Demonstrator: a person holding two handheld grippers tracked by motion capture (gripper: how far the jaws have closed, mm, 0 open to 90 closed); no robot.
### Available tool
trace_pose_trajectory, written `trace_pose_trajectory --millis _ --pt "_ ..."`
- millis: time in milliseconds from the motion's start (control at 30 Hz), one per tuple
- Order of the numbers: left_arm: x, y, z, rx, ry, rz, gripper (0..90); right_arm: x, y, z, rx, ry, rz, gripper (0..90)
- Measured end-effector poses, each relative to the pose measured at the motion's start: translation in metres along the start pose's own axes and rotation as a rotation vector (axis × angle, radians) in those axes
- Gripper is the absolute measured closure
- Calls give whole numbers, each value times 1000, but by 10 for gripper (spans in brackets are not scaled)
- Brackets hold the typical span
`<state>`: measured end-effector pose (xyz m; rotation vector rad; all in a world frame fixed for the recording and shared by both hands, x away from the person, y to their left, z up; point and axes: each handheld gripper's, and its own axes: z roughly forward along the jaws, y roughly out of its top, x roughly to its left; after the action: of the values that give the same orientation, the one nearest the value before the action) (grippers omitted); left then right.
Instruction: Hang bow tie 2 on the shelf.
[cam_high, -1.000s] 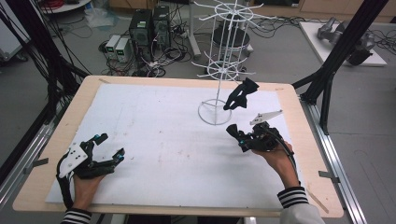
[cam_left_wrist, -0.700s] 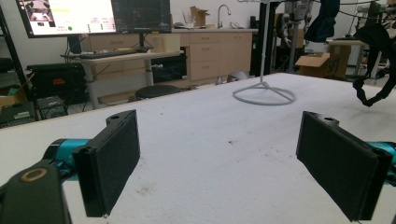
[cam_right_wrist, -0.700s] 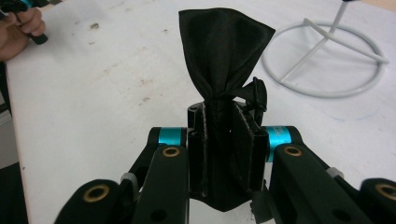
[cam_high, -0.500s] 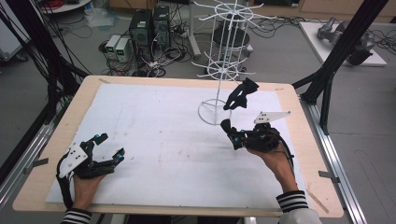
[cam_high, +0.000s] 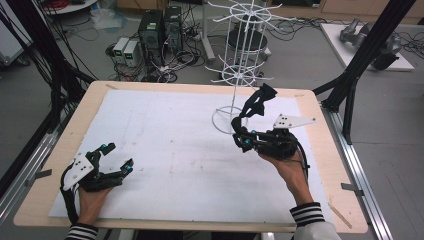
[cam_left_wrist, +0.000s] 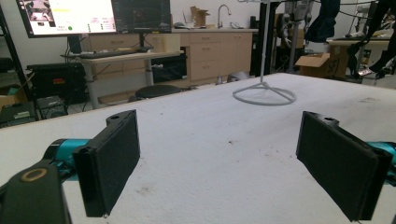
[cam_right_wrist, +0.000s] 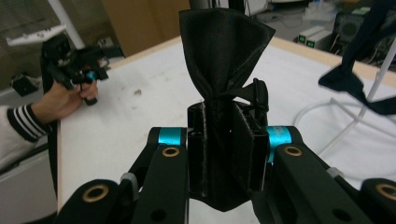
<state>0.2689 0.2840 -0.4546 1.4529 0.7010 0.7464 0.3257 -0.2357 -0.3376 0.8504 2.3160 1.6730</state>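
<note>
The right gripper (cam_high: 239, 136) was clamped tight on a bunched piece of black cloth (cam_right_wrist: 224, 56), just near of the white wire rack (cam_high: 239, 55) at the table's far right. The left gripper (cam_high: 116, 157) rested wide open and empty at the near left, well apart. The likely trouble — the cloth snagging on a rack arm and tipping the light stand, or slipping from the jaws.

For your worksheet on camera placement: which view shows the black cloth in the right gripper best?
The right gripper view: the black cloth sits close up, pinched between the right gripper jaws. The high view shows it small and dark beside the wire rack.
</note>
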Motion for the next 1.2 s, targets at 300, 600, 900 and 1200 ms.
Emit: trace_pose_trajectory --millis 300,600,900,1200 --pt "0 0 0 0 0 -1 139 3 14 2 -52 -3 -7 767" --pt "0 0 0 0 0 -1 139 6 21 5 -68 -50 -22 767" --pt "0 0 0 0 0 2 139 13 34 7 -125 -87 -43 767" --pt "0 0 0 -1 -1 -5 139 14 44 9 -147 -81 -38 767"
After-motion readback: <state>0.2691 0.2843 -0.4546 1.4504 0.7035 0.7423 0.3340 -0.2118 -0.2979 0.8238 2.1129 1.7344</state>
